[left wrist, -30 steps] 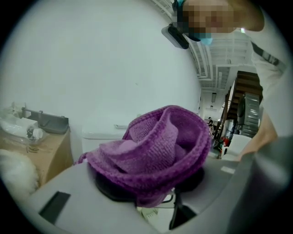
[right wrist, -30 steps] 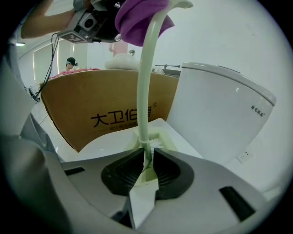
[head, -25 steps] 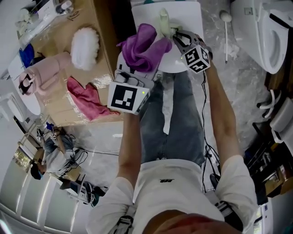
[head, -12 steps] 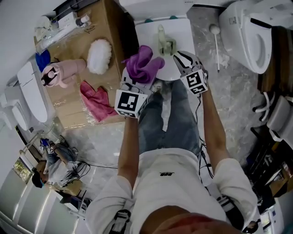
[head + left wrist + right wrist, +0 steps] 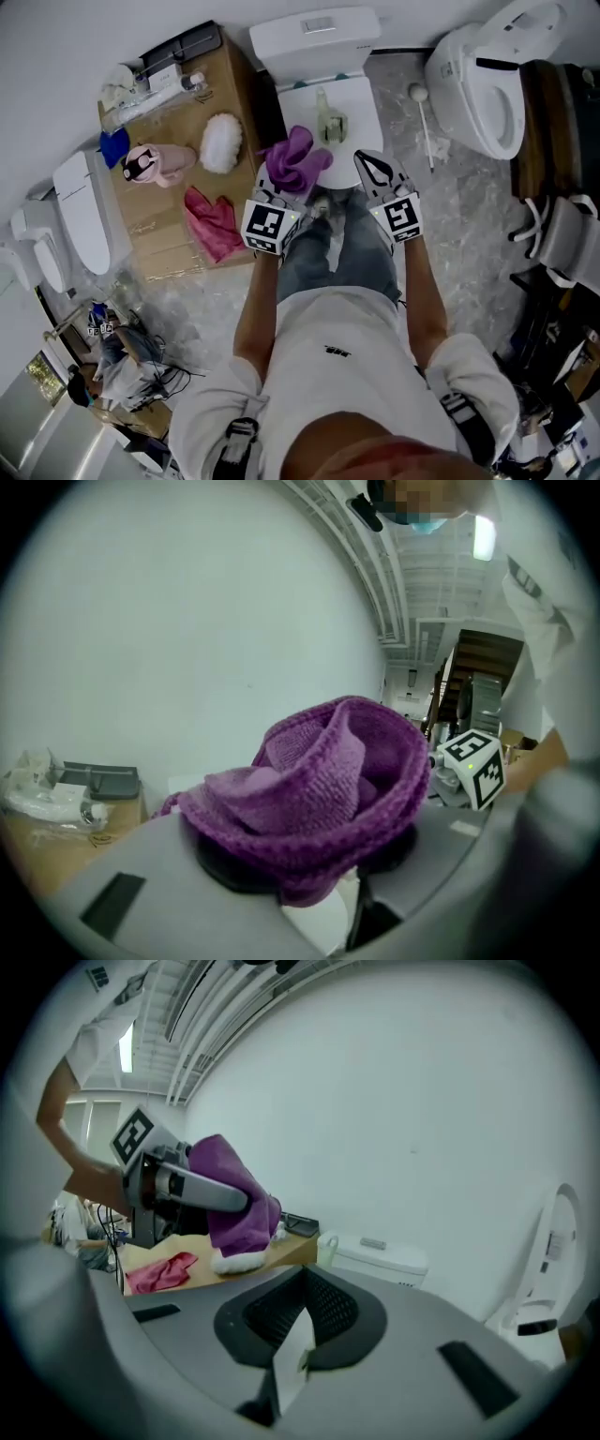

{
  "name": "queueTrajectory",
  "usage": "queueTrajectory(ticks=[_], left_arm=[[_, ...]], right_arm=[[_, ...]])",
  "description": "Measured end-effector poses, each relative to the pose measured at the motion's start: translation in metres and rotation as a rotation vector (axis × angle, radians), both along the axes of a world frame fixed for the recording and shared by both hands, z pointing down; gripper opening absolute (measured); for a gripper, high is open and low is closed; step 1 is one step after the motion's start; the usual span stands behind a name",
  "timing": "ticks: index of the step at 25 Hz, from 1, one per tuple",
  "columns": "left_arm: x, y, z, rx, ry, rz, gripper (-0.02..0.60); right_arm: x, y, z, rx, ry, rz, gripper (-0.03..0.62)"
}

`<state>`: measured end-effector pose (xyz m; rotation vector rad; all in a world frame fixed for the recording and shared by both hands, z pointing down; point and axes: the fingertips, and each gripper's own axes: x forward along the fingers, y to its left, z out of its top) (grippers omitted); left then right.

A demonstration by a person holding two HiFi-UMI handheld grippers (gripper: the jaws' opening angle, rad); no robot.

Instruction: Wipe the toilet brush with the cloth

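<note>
Left gripper (image 5: pixel 281 187) had its fingers clamped on the crumpled purple knitted cloth (image 5: pixel 300 157). Right gripper (image 5: pixel 373 167) had its fingers pressed together, empty. The pale-green plastic toilet brush (image 5: pixel 328 120) lay unheld on the white toilet lid (image 5: pixel 361 98). Cloth was off it, so the wiping looked finished or paused.

White T-shirt (image 5: pixel 330 375), blue jeans (image 5: pixel 323 264); grey left gripper (image 5: pixel 282 184) and right gripper (image 5: pixel 373 167) each carry a black-and-white marker cube.

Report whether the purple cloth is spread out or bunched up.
Bunched up: the purple cloth sits crumpled in overlapping folds, clamped in the left gripper, not laid flat.
</note>
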<state>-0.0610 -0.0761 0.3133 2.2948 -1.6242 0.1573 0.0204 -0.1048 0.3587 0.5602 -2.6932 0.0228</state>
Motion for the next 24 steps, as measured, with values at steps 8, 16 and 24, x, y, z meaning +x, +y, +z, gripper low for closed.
queueTrajectory(ticks=[8,16,24], left_arm=[[0.019,0.026,-0.048,0.038,-0.012,0.091,0.163],[0.026,0.049,-0.080,0.061,-0.035,0.133,0.160],[0.032,0.074,-0.093,0.064,-0.037,0.122,0.156]], right_arm=[[0.013,0.029,-0.083,0.055,-0.051,0.056,-0.003],[0.029,0.053,-0.123,0.077,-0.080,0.105,-0.003],[0.050,0.079,-0.147,0.102,-0.059,0.131,-0.003]])
